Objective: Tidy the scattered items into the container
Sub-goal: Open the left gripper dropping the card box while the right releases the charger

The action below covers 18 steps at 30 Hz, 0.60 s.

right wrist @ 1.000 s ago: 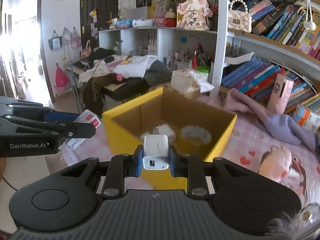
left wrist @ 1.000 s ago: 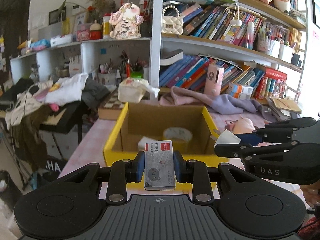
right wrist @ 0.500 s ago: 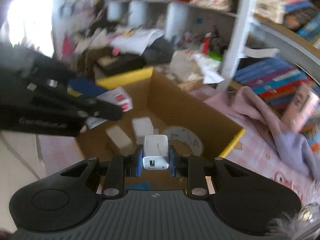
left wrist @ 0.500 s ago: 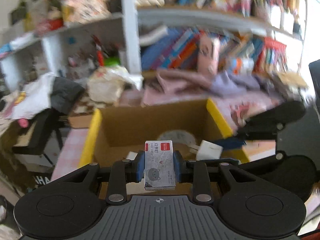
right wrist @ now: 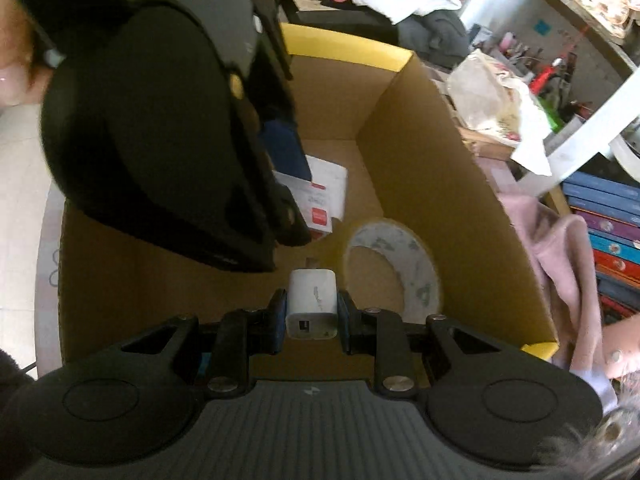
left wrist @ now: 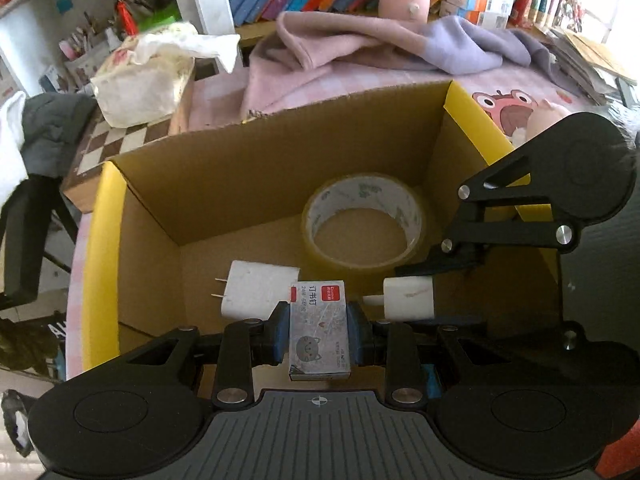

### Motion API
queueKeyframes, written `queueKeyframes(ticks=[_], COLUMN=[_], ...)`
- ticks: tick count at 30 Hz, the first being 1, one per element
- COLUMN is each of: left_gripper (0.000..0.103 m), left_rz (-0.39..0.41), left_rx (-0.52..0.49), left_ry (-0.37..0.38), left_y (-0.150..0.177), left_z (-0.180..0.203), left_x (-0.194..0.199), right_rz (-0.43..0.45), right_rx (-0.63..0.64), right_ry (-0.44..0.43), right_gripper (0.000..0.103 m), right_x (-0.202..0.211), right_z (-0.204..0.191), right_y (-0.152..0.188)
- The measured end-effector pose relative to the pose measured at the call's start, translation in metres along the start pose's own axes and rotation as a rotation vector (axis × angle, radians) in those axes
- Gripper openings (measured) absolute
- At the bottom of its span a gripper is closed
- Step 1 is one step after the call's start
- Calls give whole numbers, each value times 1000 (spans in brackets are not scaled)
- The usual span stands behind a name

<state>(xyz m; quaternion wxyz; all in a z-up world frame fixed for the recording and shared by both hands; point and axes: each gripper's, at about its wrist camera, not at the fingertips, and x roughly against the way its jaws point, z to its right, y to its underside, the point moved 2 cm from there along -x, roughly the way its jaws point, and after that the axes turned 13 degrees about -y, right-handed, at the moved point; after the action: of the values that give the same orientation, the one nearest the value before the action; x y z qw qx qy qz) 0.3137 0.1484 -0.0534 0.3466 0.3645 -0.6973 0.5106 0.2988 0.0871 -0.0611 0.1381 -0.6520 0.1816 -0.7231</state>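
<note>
Cardboard box (left wrist: 248,184) with yellow edges holds one roll of clear tape (left wrist: 362,226) and one white plug (left wrist: 256,290) lying on its floor. The left gripper (left wrist: 319,330) pinches a small staple box (left wrist: 319,334) with a red label and a cat drawing. The right gripper (right wrist: 312,312) pinches a second white charger (right wrist: 312,304). Both hang over the box.

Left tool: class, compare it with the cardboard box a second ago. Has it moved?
Yes. The left tool, shut on the staple box, was short of the cardboard box's yellow front edge; it now hangs over the inside, above the tape roll.
</note>
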Motion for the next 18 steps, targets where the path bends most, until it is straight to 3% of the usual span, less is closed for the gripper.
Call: queueKeyframes(ticks=[8,11,13,18], left_gripper=[33,41,54,70], left_rz=[-6,24,51,123], left_rx=[-33,-57,-71,-43], left_ry=[-15,-54,-88,-106], left_y=[0,0,0,3], left_z=[6,9,10,3], left_x=[-4,3,11,39], right_rz=[26,51,60,122], right_rx=[-47,-58,-61,-106], right_ry=[-24,-21,-12,16], right_gripper=[24,36,37,46], right_x=[2,8,12,31], right_z=[9,6,4,0], right_y=[-2,-4,-3,-1])
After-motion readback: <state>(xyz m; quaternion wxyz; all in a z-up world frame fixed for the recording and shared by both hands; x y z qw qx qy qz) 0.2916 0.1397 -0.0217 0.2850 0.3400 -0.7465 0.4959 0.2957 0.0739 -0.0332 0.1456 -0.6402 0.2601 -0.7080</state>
